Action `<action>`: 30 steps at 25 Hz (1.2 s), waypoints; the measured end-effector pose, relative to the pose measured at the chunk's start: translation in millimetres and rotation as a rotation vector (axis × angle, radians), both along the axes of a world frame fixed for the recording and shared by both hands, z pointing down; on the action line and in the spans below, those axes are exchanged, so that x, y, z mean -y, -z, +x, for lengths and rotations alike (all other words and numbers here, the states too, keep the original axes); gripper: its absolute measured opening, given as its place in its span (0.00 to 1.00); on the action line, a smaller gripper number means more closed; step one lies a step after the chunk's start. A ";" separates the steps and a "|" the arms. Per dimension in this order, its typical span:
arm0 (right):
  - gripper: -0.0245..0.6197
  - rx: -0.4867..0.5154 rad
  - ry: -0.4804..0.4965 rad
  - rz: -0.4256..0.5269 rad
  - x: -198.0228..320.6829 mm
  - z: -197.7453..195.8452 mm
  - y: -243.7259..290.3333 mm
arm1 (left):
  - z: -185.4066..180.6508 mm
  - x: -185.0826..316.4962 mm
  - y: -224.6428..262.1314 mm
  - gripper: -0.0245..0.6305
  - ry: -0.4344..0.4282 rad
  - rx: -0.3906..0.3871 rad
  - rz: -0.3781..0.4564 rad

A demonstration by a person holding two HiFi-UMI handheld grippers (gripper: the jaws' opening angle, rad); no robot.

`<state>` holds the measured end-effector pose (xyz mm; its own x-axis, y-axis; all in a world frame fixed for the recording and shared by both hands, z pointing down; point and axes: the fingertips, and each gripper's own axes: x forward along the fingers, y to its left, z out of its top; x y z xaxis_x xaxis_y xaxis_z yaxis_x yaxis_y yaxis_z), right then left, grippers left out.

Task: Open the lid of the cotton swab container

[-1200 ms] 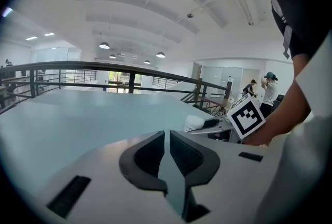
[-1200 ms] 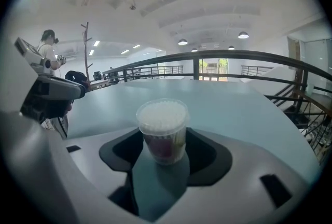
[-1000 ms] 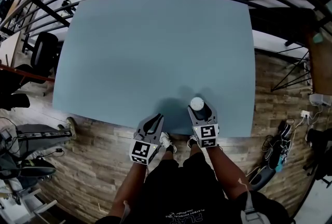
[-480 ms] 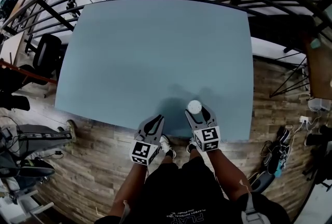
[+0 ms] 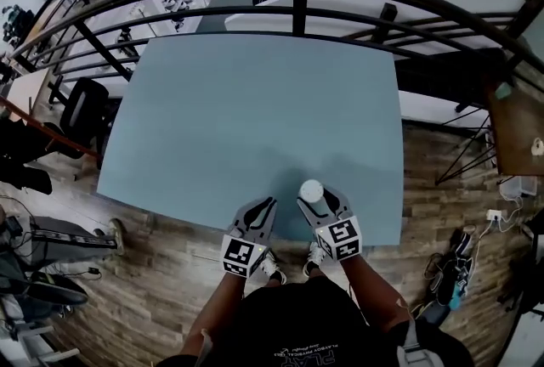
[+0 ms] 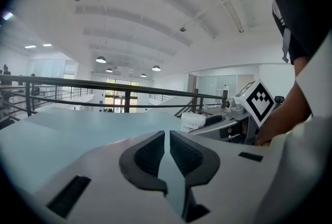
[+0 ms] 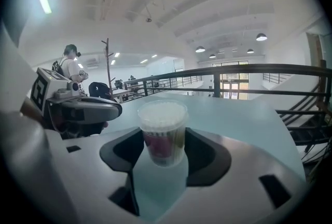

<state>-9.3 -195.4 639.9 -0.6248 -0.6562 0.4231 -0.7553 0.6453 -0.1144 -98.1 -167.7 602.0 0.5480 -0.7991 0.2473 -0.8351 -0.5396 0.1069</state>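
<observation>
The large blue-grey table [image 5: 246, 127] is bare. Its near edge runs just in front of the person, and beyond this edge is the wooden floor [image 5: 161, 272]. This is the first risk: both tools work close above that edge, so anything that slips can miss the table and fall to the floor.

The left gripper [image 5: 259, 212] holds nothing. Its jaws stand almost together, with only a thin slit between the pads. So narrow, they cannot go around the lid; if they are not opened first, they would only push against it and could knock the container out of the other tool.

The right gripper [image 5: 313, 197] is closed on the cotton swab container [image 7: 162, 137]. Its two pads press on the lower body, and the container stands upright. It seems to be lifted clear of the table, just over the near edge and beside the left gripper. The hold is low and the body looks like thin, smooth plastic, so I judge that a pull on the top may tilt it or draw it out of the pads.

The lid [image 7: 162, 109] is on and looks flat. If it comes off suddenly, the swabs could spill out.
</observation>
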 end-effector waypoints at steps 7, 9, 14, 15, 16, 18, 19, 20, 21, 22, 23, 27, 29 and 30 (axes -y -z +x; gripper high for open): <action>0.44 0.029 0.047 0.033 2.5 -5.1 39.5 | 20.1 2.0 37.1 0.11 -0.061 0.029 0.086; 0.43 0.032 0.060 0.046 6.1 -4.9 47.6 | 24.6 5.6 44.5 0.11 -0.070 0.042 0.111; 0.43 0.024 0.109 0.051 4.4 -4.8 57.2 | 35.6 4.8 64.4 0.11 -0.115 0.157 0.202; 0.43 0.020 0.119 0.048 2.9 -5.7 57.8 | 37.8 3.0 67.1 0.11 -0.130 0.193 0.222; 0.43 0.017 0.128 0.046 2.0 -6.9 58.2 | 39.5 1.3 68.6 0.11 -0.146 0.234 0.241; 0.43 0.011 0.143 0.044 1.9 -9.8 59.4 | 41.1 -1.2 69.8 0.11 -0.176 0.318 0.274; 0.43 0.009 0.148 0.043 2.4 -11.1 60.1 | 41.3 -1.8 70.1 0.11 -0.190 0.357 0.288; 0.43 0.006 0.154 0.042 3.0 -12.1 60.6 | 41.6 -2.1 69.9 0.12 -0.205 0.394 0.302; 0.43 0.004 0.160 0.040 3.4 -13.1 60.9 | 42.1 -2.4 69.2 0.13 -0.221 0.431 0.314; 0.43 0.001 0.167 0.040 3.7 -14.0 61.0 | 43.0 -2.5 67.9 0.14 -0.237 0.469 0.324; 0.43 -0.004 0.176 0.040 3.6 -15.0 60.8 | 44.1 -2.4 66.5 0.16 -0.254 0.505 0.333; 0.42 -0.034 0.208 0.046 0.5 -19.8 59.6 | 47.3 -1.5 62.8 0.23 -0.313 0.626 0.358; 0.42 -0.055 0.222 0.054 -2.4 -21.2 58.6 | 50.2 -3.0 60.5 0.25 -0.346 0.680 0.362; 0.42 -0.069 0.230 0.060 -3.6 -21.7 57.6 | 52.3 -3.7 59.0 0.26 -0.363 0.705 0.361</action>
